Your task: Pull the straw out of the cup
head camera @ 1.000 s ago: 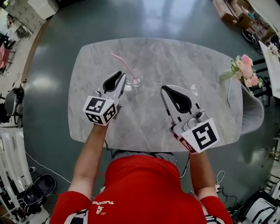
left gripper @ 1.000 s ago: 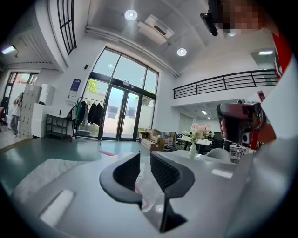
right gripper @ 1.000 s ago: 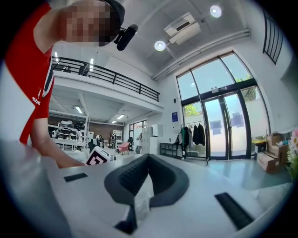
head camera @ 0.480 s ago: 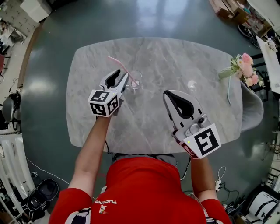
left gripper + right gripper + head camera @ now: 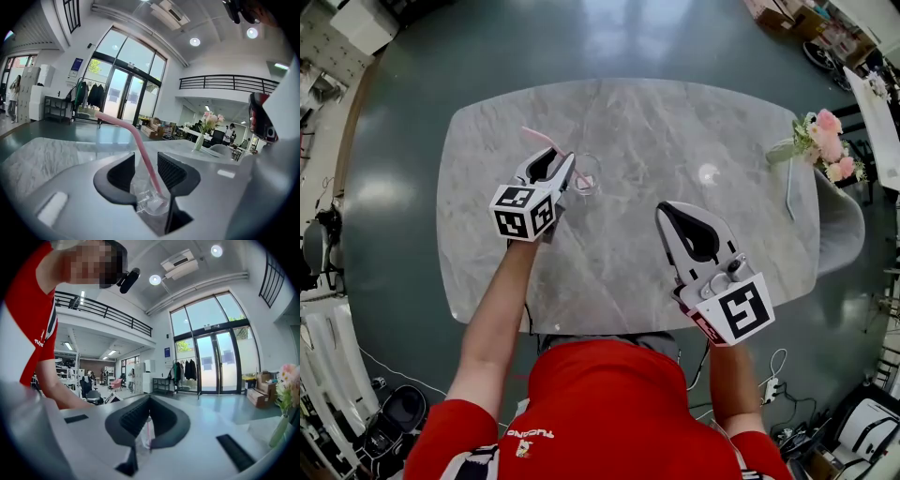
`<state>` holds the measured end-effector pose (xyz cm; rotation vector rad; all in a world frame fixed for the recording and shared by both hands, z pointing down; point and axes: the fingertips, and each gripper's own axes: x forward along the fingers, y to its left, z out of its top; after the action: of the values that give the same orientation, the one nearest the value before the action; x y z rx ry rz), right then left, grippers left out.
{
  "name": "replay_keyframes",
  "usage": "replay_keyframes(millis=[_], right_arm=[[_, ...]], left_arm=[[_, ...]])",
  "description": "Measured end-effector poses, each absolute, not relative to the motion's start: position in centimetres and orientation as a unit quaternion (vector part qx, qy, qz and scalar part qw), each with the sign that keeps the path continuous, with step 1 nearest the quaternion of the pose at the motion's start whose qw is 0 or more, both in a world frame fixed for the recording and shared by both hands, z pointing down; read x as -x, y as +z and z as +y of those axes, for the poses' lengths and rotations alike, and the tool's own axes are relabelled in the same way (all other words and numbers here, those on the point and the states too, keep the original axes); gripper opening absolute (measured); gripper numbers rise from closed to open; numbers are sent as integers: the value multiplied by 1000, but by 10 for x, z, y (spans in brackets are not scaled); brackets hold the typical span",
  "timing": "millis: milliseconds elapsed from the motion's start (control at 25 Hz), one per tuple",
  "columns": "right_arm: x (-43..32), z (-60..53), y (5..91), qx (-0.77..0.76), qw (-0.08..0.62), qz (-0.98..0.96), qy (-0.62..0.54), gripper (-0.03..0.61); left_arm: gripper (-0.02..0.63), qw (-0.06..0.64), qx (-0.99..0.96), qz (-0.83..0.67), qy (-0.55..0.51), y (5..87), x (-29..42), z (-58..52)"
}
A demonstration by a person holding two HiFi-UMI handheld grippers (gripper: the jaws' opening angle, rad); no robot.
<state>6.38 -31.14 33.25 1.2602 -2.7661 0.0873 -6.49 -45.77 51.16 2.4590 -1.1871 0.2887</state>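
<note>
A clear plastic cup [image 5: 587, 174] stands on the grey marble table [image 5: 675, 122] with a pink bent straw [image 5: 546, 142] leaning out of it to the left. My left gripper [image 5: 560, 156] is right at the cup's left side. In the left gripper view its jaws [image 5: 145, 161] have just been opening; the cup [image 5: 150, 199] and straw [image 5: 137, 137] sit in the gap, and the pads do not press on either. My right gripper [image 5: 664, 208] hangs nearer to me at the right, tips together and nothing held. Its own view shows the cup [image 5: 147, 430] far ahead.
A vase of pink flowers [image 5: 820, 141] stands at the table's right end, beside a grey chair [image 5: 842, 234]. The table's near edge [image 5: 609, 323] runs just in front of the person's red shirt. Dark green floor surrounds the table.
My left gripper has moved forward and down to the cup and its jaws have spread apart. The straw now stands between them. The right gripper has barely shifted.
</note>
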Motion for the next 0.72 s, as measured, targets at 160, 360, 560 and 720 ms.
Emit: replay_keyframes(millis=[160, 360, 560, 720], right_arm=[[-69, -312, 336, -420, 52, -905, 32, 2], [-68, -311, 339, -421, 52, -905, 35, 2], [-66, -310, 339, -421, 51, -905, 37, 1], [-65, -310, 339, -423, 50, -904, 36, 2]], left_arm=[[129, 196, -879, -423, 103, 513, 61, -459], [67, 193, -878, -425, 101, 511, 62, -458], [41, 187, -883, -420, 97, 506, 61, -454], [34, 173, -889, -415, 84, 493, 58, -451]])
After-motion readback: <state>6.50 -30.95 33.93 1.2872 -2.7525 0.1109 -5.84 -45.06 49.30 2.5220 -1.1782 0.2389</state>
